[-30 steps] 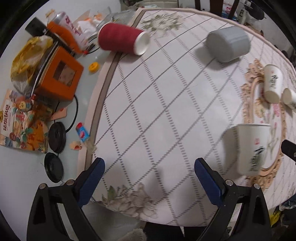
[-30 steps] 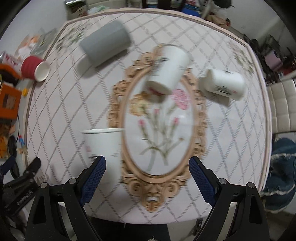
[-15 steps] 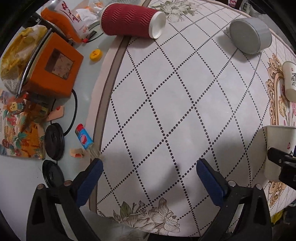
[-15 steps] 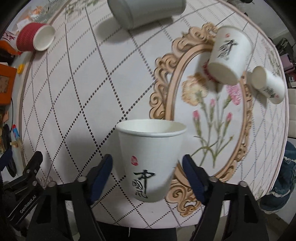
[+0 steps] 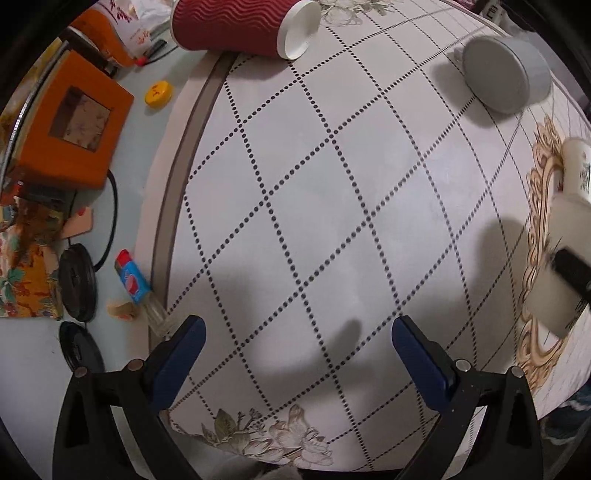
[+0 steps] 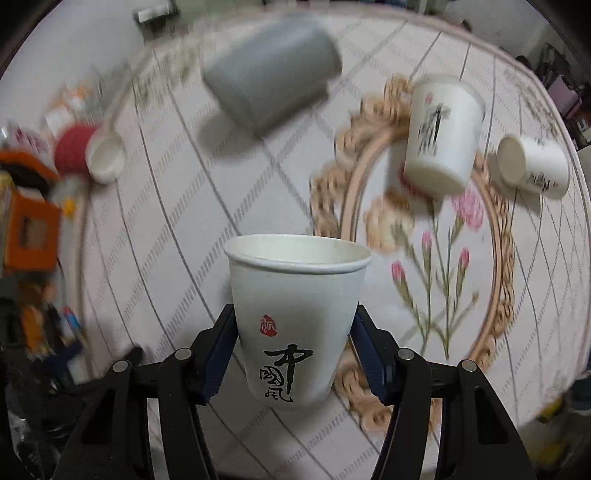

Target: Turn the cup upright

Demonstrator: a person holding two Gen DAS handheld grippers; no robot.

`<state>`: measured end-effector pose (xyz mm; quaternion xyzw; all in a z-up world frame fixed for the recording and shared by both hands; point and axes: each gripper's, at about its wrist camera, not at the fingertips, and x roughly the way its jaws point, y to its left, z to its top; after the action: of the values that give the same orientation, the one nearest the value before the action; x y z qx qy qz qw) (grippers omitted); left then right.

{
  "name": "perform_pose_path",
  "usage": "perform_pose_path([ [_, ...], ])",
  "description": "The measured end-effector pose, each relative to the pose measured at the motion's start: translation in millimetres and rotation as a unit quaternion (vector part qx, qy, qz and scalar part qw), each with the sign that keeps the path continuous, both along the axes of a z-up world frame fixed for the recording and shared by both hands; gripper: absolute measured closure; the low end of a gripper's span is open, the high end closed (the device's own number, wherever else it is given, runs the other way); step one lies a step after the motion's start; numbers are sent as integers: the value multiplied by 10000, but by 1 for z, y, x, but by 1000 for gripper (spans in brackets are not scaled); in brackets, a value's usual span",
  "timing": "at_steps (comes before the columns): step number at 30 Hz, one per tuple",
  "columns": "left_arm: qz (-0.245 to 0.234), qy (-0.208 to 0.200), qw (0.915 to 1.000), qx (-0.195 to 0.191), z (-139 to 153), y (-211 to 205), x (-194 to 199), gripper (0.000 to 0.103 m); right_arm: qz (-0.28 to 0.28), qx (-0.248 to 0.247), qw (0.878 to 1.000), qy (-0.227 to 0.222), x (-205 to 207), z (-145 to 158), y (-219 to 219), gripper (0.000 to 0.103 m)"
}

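My right gripper is shut on a white paper cup with black calligraphy; the cup stands upright, mouth up, between the pads. The same cup shows blurred at the right edge of the left wrist view with a black finger across it. My left gripper is open and empty over the patterned tablecloth. Lying on their sides are a grey cup, a red ribbed cup and two more white paper cups.
Left of the cloth's edge lie an orange box, a yellow cap, black lids, a small blue-red tube and a printed packet. The table's near edge runs under both grippers.
My right gripper has closed fully on the upright white cup and its view has swung, blurring the table. My left gripper has moved closer over the cloth, still open.
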<state>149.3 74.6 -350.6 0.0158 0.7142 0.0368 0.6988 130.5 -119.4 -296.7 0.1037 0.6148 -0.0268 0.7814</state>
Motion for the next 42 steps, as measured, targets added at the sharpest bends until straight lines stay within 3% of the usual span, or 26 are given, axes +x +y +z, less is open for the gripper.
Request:
perform_pose_path([
  [6, 90, -85, 9999, 16, -8, 6, 29, 0, -217, -328, 9923, -1173, 13, -5, 1, 40],
  [12, -96, -263, 9995, 171, -12, 1, 41, 0, 40, -903, 9812, -1708, 10, -18, 18, 40],
  [18, -249, -352, 9989, 204, -11, -9, 37, 0, 143, -1038, 9794, -1723, -12, -14, 20, 38],
  [24, -415, -501, 9976, 222, 3, -18, 15, 0, 97, -983, 9850, -1417, -25, -21, 16, 36],
  [31, -423, -696, 9964, 226, 20, -16, -6, 0, 28, -963, 9864, -1328, -44, -12, 12, 18],
  [38, -489, -1096, 9923, 312, 66, -20, -46, 0, -3, -967, 9869, -1289, -74, 17, 5, 3],
  [42, -464, -1356, 9892, 309, 103, -28, -72, 0, -84, -1126, 9853, -1279, -104, 52, -2, 1],
])
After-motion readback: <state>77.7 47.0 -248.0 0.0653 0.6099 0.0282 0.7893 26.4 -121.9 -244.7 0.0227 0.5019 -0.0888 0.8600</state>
